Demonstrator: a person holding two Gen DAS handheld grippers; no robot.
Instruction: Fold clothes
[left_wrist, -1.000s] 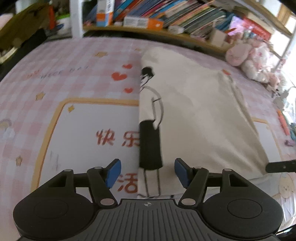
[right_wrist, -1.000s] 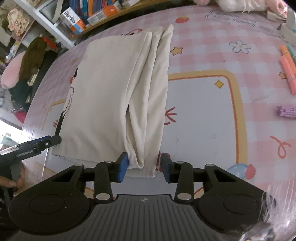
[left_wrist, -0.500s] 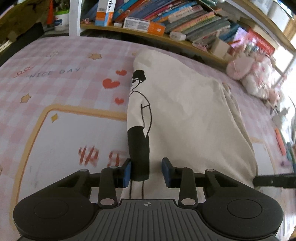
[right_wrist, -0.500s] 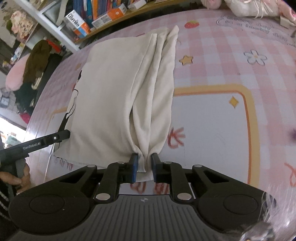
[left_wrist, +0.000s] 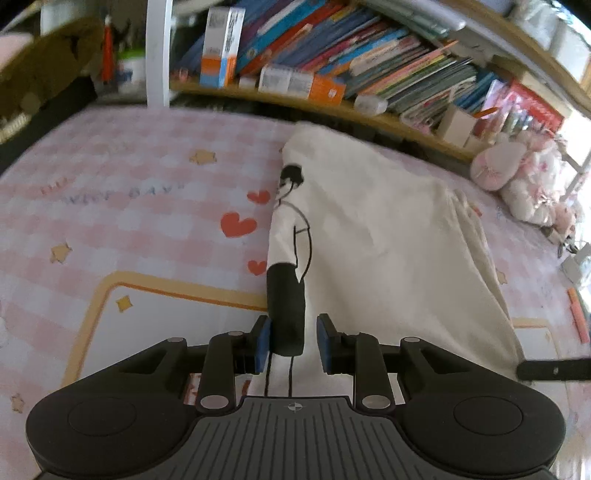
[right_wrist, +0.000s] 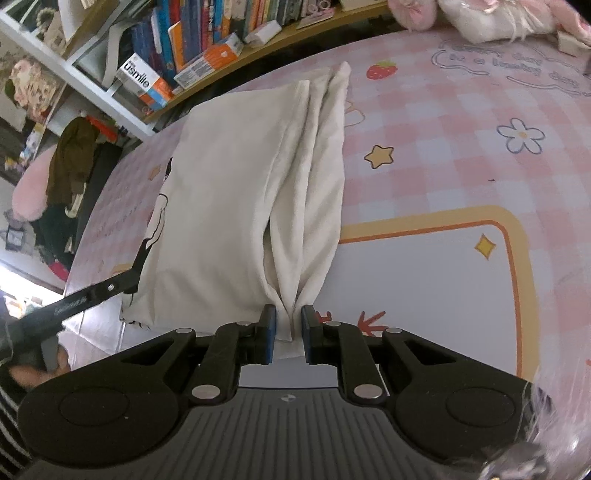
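both tools have closed since a second ago: left tool (left_wrist: 291, 343) and right tool (right_wrist: 287, 334) clamp the shirt (right_wrist: 240, 192) hem; next, lift it toward the collar

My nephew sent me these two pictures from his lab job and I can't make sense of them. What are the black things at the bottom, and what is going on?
Those are hand-held grippers, one in each of a person's hands, each with a camera looking along its two blue-padded fingers. One picture is from the left gripper, the other from the right gripper. On the pink checked cover lies a cream T-shirt, already folded lengthwise, with a cartoon figure printed on it. Each gripper pinches one near corner of the shirt. Behind is a bookshelf.
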